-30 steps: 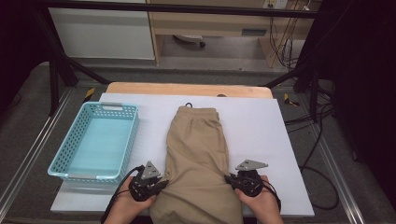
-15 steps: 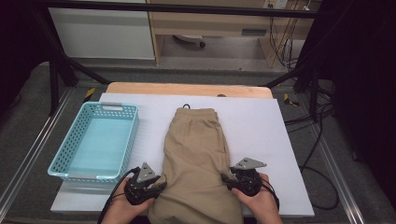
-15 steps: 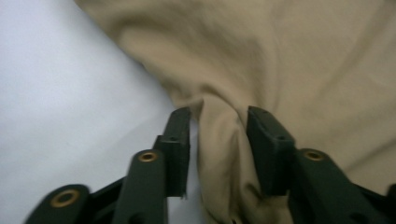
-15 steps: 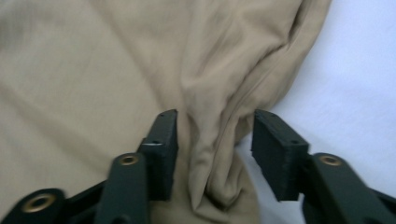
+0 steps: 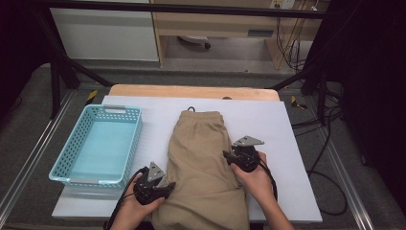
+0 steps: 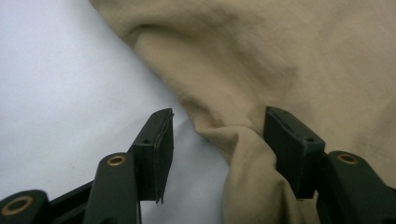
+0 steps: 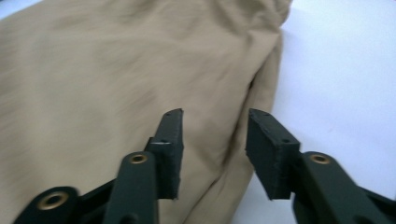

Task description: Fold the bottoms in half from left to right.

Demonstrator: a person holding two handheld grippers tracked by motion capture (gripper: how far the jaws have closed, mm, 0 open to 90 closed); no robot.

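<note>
Khaki shorts [image 5: 203, 172] lie flat on the white worktop [image 5: 268, 120] beside the basket [image 5: 98, 146]. The left hand-held gripper [image 6: 217, 140] has just opened, a fabric ridge loose between its jaws; the right hand-held gripper [image 7: 215, 142], part-open and just narrowing, straddles the shorts' edge, probably for a fold.

White table [image 5: 287, 120] — tan shorts [image 5: 201, 158] flat, turquoise basket [image 5: 136, 139] left.

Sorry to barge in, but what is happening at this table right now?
A person is working on tan shorts laid flat on a white table, with a gripper in each hand. The left gripper sits at the shorts' near left edge, its jaws just opened, a fold of cloth loose between them. The right gripper is at the right edge, jaws apart over the fabric, just narrowing. A turquoise basket stands to the left.
</note>
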